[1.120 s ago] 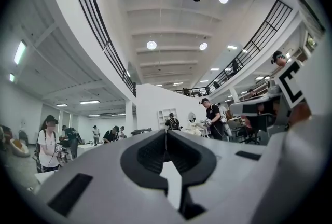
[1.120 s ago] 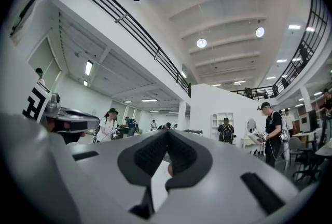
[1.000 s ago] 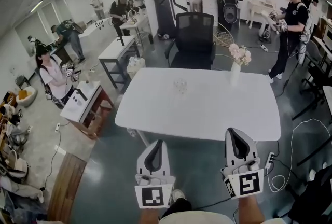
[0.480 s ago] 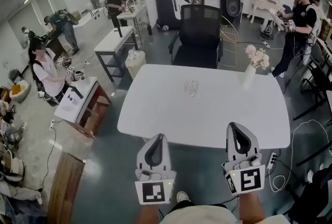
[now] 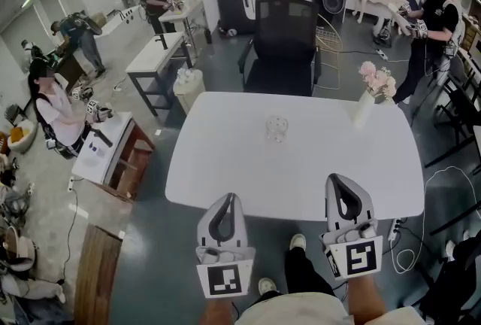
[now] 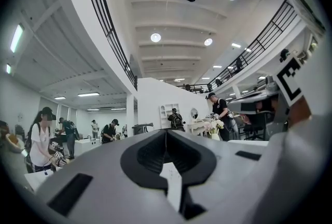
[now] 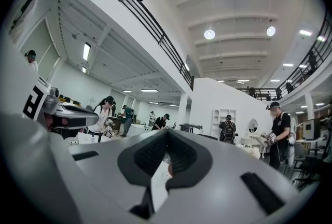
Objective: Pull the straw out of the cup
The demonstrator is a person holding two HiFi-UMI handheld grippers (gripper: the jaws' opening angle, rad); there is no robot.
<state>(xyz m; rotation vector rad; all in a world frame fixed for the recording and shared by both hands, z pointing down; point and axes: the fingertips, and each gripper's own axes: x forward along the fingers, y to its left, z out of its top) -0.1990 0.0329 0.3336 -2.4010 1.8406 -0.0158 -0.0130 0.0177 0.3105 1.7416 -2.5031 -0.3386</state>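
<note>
A clear glass cup (image 5: pixel 276 128) stands near the middle of the white table (image 5: pixel 225 165). It is too small here to make out a straw. Both grippers hover side by side at the table's near edge, well short of the cup. My left gripper (image 5: pixel 225 200) points level, with its jaws meeting at the tip and nothing between them (image 6: pixel 166 132). My right gripper (image 5: pixel 343 182) is shut and empty too (image 7: pixel 167 132). Neither gripper view shows the cup; the grippers' own bodies fill the lower half of each.
A white vase of pink flowers (image 5: pixel 368 99) stands at the table's far right. Behind the table is a black office chair (image 5: pixel 284 45). A small side desk (image 5: pixel 105 149) stands to the left, and a power strip with cables (image 5: pixel 394 229) lies on the floor at right. Several people work around the room.
The table has come closer in the head view. Both grippers have moved forward together from over the floor to the table's near edge. Their jaws look the same throughout.
</note>
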